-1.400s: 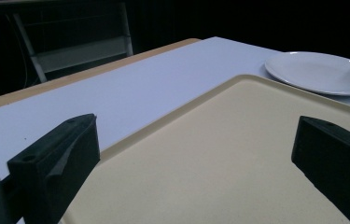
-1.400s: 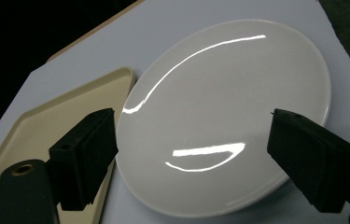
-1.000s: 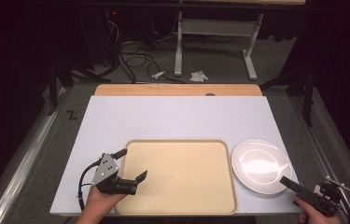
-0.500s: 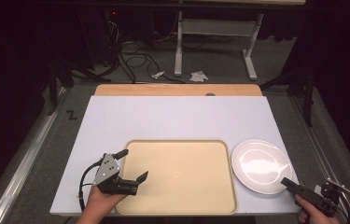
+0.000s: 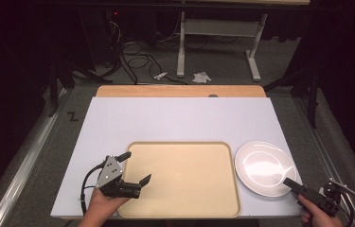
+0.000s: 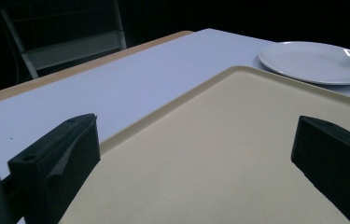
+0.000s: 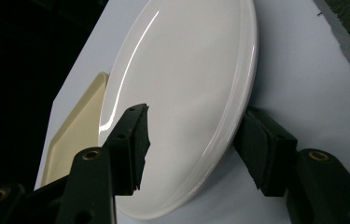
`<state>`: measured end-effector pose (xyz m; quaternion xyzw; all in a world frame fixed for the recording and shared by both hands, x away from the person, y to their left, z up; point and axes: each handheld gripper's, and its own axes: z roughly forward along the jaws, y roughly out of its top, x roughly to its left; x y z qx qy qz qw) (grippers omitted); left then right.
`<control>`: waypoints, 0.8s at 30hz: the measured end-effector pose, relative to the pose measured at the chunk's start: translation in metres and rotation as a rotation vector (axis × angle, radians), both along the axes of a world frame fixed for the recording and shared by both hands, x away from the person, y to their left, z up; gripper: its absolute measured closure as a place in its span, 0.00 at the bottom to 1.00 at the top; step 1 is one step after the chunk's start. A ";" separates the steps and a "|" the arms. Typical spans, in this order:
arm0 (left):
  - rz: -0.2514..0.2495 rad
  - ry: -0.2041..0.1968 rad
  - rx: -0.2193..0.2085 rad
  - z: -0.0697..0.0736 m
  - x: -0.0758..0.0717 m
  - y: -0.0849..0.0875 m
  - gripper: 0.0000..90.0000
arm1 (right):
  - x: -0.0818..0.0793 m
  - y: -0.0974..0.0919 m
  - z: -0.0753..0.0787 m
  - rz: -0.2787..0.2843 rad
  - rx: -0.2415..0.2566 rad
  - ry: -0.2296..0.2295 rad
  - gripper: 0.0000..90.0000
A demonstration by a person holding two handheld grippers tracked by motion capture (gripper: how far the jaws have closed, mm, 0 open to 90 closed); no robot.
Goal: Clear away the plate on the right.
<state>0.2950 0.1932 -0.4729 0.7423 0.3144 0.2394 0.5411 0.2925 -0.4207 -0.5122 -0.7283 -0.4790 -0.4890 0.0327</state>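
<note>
Right gripper [image 5: 289, 181] at near rim of white plate [image 5: 262, 168], beside tray [image 5: 184, 208] on worktop [image 5: 180, 118]: fingers [image 7: 130, 140] straddling rim, just closing, not yet pressing. Left gripper [image 5: 135, 166] spread wide, released over tray's left edge, likely bracing.

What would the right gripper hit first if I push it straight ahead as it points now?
Probably the white plate: the right gripper straddles its near rim, one finger over the plate, the other outside on the table. Its fingers have just been closing.
</note>
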 end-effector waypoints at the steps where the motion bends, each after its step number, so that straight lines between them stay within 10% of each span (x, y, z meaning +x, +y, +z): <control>1: 0.000 0.000 0.000 0.000 0.000 0.000 0.02 | 0.001 0.000 0.000 -0.003 0.003 0.002 0.52; 24: -0.007 0.002 0.006 0.000 -0.001 -0.001 0.03 | 0.004 -0.005 -0.005 -0.044 -0.037 0.053 0.88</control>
